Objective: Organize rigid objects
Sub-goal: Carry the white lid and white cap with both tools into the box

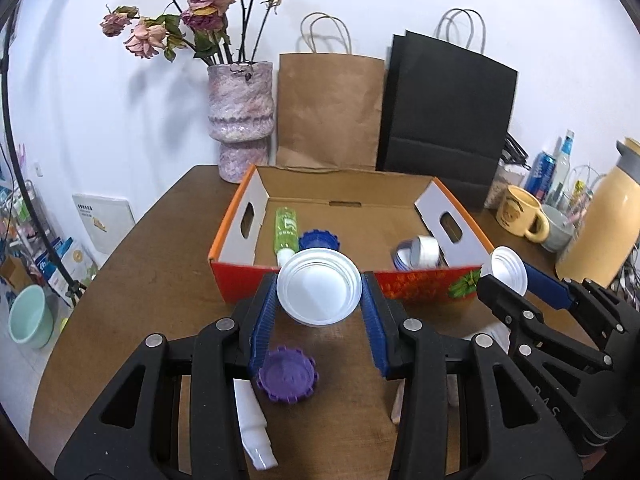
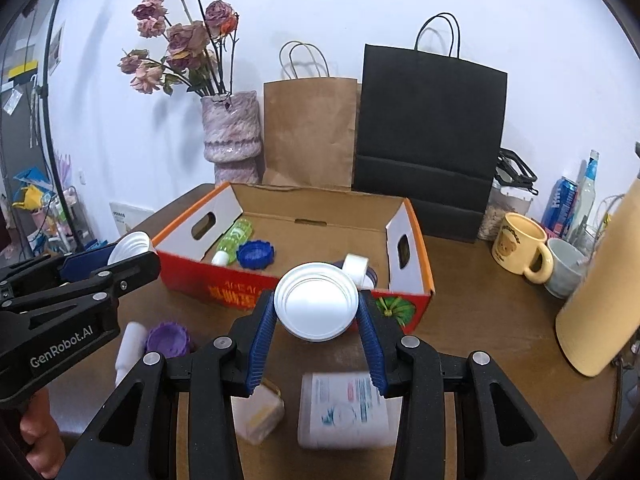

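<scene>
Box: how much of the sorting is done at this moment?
Partly done. The box already holds a green bottle, a blue lid and tape. Left gripper and right gripper each grip a white lid short of it. A purple lid, white tube, jar and small pack wait on the table.
</scene>
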The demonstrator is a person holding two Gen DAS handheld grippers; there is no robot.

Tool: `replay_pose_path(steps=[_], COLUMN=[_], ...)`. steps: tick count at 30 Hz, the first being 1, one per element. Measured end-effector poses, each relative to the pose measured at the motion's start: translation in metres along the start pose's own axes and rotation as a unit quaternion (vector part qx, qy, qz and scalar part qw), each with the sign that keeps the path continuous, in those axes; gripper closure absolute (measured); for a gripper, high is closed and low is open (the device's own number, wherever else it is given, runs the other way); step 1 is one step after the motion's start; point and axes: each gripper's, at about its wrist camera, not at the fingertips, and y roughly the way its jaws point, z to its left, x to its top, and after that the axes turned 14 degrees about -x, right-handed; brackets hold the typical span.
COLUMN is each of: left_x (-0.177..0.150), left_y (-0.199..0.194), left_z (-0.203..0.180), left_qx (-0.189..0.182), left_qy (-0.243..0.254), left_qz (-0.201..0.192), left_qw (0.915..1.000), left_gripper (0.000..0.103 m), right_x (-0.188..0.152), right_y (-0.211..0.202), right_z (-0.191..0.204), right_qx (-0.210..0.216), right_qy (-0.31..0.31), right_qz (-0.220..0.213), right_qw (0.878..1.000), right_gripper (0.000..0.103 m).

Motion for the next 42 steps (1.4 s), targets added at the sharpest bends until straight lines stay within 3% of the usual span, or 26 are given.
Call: replay_pose_path(steps=[19,42], left_x=[0.046,0.067], left_y=[0.059,0.125], left_z=[0.025,0.039], left_qx=[0.027,0.046], left_qy=[-0.019,0.005], left_qz=[-0.004,0.032], left_qw=[0.9994,0.9984], left_gripper=[0.066,0.066], right_x=[0.05,0.063], right_y=[0.073,0.138], right_z=[0.012,0.018], right_qx=[0.018,0.004], right_qy=[0.003,-0.041], right_qz=[0.011,0.051], right_qw=[1.0,0.998], right_gripper=[0.058,0.058])
